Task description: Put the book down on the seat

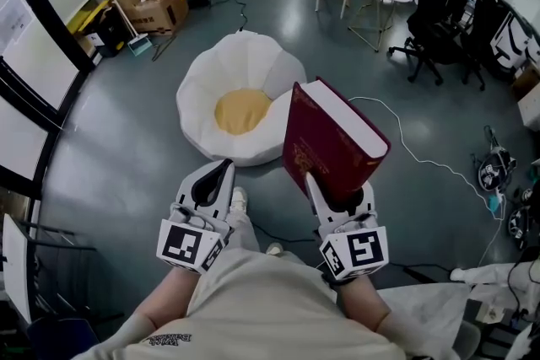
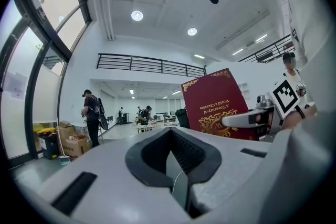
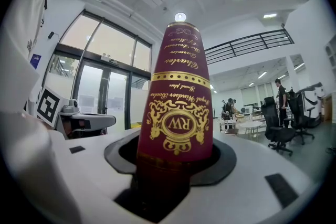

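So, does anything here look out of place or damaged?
Nothing looks damaged or spilled. Only a white cable lies loose across the floor beside the egg-shaped seat; the red book stands upright in the right gripper.

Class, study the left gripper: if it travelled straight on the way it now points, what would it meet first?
Probably nothing nearby. The left gripper points out across the open room, so it would likely pass above the seat and left of the book, though depth is hard to judge.

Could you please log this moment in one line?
right gripper: shut on book, upright | left gripper: shut, empty | book: not yet on seat
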Action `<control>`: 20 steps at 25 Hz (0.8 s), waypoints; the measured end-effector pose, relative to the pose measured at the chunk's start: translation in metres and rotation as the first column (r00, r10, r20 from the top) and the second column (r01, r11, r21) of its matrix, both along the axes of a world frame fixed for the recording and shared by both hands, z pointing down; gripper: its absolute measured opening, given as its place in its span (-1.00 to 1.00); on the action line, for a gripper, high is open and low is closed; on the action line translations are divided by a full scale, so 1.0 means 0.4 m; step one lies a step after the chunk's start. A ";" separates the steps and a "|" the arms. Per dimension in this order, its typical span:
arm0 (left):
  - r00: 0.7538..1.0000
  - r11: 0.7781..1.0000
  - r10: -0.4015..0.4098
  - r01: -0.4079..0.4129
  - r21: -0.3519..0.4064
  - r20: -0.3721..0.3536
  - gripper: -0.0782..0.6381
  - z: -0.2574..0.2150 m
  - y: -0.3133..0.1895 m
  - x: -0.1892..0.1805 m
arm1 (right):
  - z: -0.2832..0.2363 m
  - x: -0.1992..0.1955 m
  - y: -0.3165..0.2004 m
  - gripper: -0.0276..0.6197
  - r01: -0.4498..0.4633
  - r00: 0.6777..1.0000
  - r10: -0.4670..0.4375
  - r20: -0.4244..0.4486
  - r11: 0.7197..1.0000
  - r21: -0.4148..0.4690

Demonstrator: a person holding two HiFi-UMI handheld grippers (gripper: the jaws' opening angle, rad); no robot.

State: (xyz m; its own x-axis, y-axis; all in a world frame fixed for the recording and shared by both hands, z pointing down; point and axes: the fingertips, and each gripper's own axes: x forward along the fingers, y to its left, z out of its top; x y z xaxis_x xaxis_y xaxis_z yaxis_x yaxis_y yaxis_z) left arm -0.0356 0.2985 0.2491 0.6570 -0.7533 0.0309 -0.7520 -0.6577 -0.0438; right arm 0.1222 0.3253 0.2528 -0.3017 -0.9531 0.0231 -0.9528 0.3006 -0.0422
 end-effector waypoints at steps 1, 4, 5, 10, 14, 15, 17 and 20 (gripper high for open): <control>1.000 1.000 0.001 -0.001 0.000 0.001 -0.77 0.006 -0.002 0.005 | 0.003 0.006 -0.003 -0.20 -0.001 1.000 0.001 0.002 1.000 0.003; 1.000 1.000 0.002 -0.002 0.002 -0.001 -0.77 0.022 -0.020 0.015 | 0.014 0.016 -0.018 -0.20 0.000 1.000 0.000 0.005 1.000 0.014; 1.000 1.000 -0.001 0.001 0.000 -0.004 -0.77 0.028 -0.029 0.014 | 0.019 0.017 -0.025 -0.20 0.001 1.000 -0.001 0.003 1.000 0.017; 1.000 1.000 0.013 -0.013 -0.004 -0.006 -0.77 0.054 -0.086 0.018 | 0.041 0.018 -0.082 -0.20 -0.007 1.000 0.007 -0.002 1.000 0.018; 1.000 1.000 0.016 -0.016 -0.007 -0.011 -0.77 0.068 -0.143 0.022 | 0.062 0.021 -0.131 -0.20 -0.005 1.000 0.005 -0.015 1.000 -0.010; 1.000 1.000 0.015 -0.016 -0.008 -0.013 -0.77 0.073 -0.160 0.020 | 0.067 0.019 -0.146 -0.20 -0.001 1.000 0.001 -0.020 1.000 -0.014; 1.000 1.000 0.014 -0.015 -0.017 -0.016 -0.77 0.084 -0.200 0.015 | 0.077 0.016 -0.180 -0.20 -0.001 1.000 0.001 -0.026 1.000 -0.023; 1.000 0.999 0.016 -0.017 -0.028 -0.018 -0.77 0.097 -0.270 0.007 | 0.089 0.016 -0.241 -0.20 -0.014 1.000 0.013 -0.025 0.999 -0.034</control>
